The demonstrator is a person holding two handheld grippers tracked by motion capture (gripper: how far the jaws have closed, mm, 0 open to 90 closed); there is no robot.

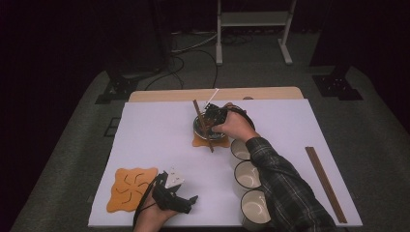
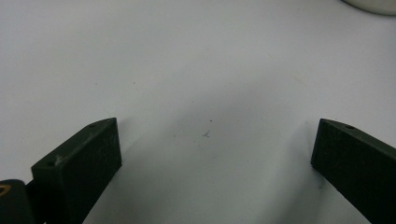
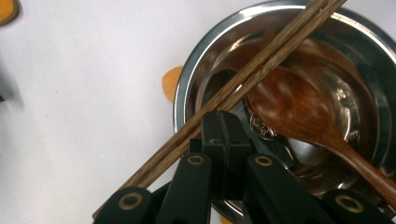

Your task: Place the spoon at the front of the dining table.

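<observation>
Right gripper view has the right gripper [image 3: 223, 126] with its jaws fully closed at the steel bowl's [image 3: 187, 88] rim, chopsticks [image 3: 261, 65] laid across the top and a wooden spoon [image 3: 299, 112] already inside. I'd say that setting is nearly finished, while the second orange mat [image 1: 130, 187] is bare. The left gripper [image 2: 212, 154] hangs wide open over the white table, empty. I can't tell whether the closed jaws pinch the chopsticks.

The room is dark around the edges; light falls from above onto the white table [image 1: 159, 135], which looks soft and grainy. Up close, the steel bowl [image 3: 196, 79] throws glare and reflections, and the nearest black jaws blur slightly, casting faint shadows.
</observation>
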